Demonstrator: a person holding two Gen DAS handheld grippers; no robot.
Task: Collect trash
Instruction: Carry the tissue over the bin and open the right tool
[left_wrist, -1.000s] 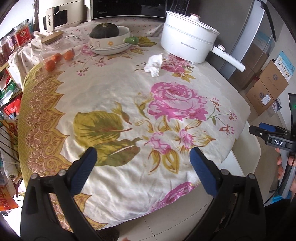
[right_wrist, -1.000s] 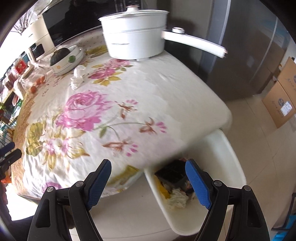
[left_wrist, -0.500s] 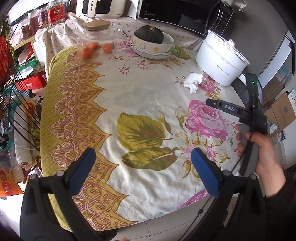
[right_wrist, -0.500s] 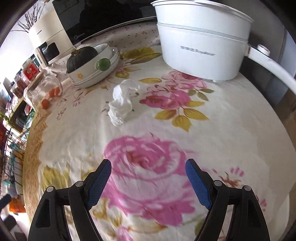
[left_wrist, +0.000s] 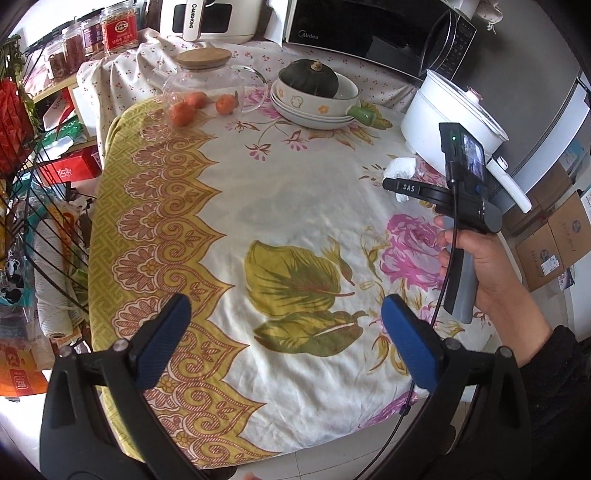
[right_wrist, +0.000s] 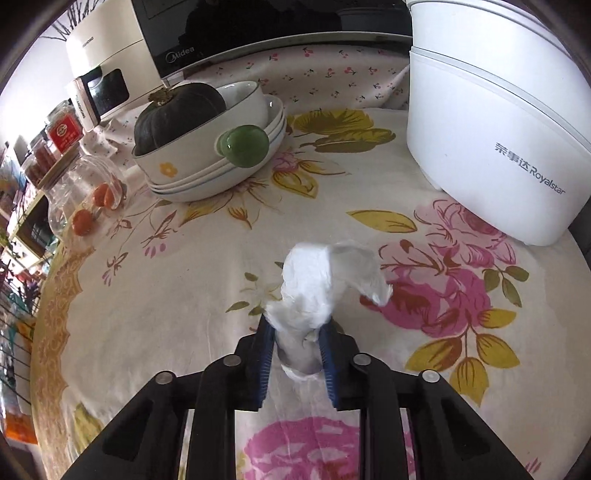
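A crumpled white tissue (right_wrist: 321, 284) lies on the floral tablecloth (right_wrist: 184, 302) in front of the white electric pot (right_wrist: 498, 122). My right gripper (right_wrist: 295, 328) is shut on the tissue's near end, with the blue pads (right_wrist: 265, 350) on either side of it. In the left wrist view the tissue (left_wrist: 402, 170) shows behind the right gripper's body (left_wrist: 461, 192), held in a hand. My left gripper (left_wrist: 284, 332) is open and empty above the table's near edge.
A stack of bowls with a dark squash (right_wrist: 181, 110) and a green handle (right_wrist: 243, 146) stands at the back. A glass jar and small oranges (left_wrist: 192, 107) sit at the back left. A microwave (left_wrist: 362, 33) and boxes (left_wrist: 554, 236) are beyond the table.
My right gripper moved forward across the table to the tissue and closed on it. The left wrist view swung left, and the right hand moved in toward the pot.
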